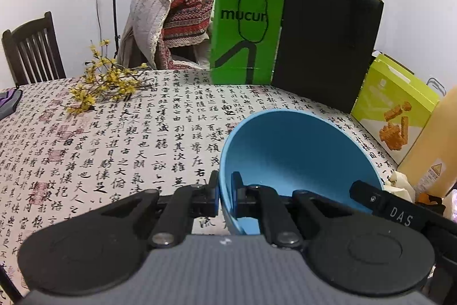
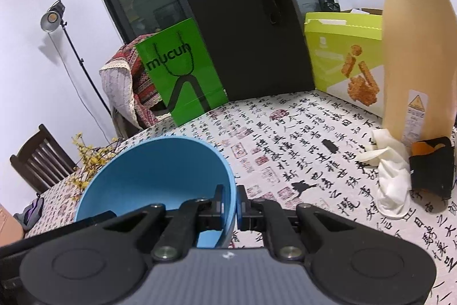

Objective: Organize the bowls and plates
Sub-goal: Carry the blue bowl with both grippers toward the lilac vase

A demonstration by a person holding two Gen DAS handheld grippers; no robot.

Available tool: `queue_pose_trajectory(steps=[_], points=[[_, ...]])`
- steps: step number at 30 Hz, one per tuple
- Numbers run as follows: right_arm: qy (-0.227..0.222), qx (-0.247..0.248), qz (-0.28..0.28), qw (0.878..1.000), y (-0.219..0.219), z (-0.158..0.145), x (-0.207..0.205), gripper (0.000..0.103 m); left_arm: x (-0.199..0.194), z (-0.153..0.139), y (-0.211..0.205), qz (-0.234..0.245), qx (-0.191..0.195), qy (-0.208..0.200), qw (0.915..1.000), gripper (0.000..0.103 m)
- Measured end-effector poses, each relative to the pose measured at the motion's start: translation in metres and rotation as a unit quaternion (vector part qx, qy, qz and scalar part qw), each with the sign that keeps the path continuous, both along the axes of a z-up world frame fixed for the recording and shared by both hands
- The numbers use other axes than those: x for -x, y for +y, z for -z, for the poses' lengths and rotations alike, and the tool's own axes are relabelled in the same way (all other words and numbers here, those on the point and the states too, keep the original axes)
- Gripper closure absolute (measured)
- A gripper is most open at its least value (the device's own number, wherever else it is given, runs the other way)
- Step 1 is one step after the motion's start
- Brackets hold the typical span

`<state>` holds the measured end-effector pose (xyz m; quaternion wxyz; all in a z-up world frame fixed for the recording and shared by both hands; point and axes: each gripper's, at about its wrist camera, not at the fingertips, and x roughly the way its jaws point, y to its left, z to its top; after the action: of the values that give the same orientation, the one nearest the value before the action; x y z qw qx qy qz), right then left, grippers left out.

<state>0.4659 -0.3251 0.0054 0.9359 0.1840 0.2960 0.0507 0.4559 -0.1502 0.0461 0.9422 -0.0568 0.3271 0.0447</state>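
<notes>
Gripping the blue bowl (image 1: 300, 153) from two sides, you have both claws clamped on its rim. Your left claw (image 1: 225, 195) pinches the rim's left side, one pad outside the wall and one inside. Your right claw (image 2: 230, 205) does the same on the opposite side of the rim, and its black body shows in the left wrist view at the bowl's right edge. The bowl tilts with its open mouth facing away from you, toward the far edge of the surface (image 1: 114, 139); whether its base touches the calligraphy-printed cloth or hangs just above it, I cannot quite tell.

Along the far edge stand a green paper bag (image 1: 245, 36) and, just beside it, a taller black bag (image 1: 328, 47). Toward the far right corner sits a yellow-green snack box (image 2: 342, 56), with a tall tan bottle (image 2: 417, 53) nearer you. White crumpled gloves (image 2: 388, 170) lie at the bottle's foot. A sprig of yellow blossoms (image 1: 108, 79) rests near the far left edge.
</notes>
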Motion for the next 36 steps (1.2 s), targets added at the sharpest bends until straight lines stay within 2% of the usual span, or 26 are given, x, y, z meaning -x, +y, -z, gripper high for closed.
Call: queue_pose_trajectory(steps=[16, 36], points=[[-0.001, 0.000, -0.044, 0.999, 0.042, -0.001, -0.003, 0.096, 0.013, -0.002, 0.042, -0.044, 0.004, 0.000, 0.9990, 0.094], [-0.001, 0.003, -0.129, 0.992, 0.126, 0.000, -0.008, 0.096, 0.040, -0.001, 0.120, -0.125, 0.009, 0.002, 0.9922, 0.094]])
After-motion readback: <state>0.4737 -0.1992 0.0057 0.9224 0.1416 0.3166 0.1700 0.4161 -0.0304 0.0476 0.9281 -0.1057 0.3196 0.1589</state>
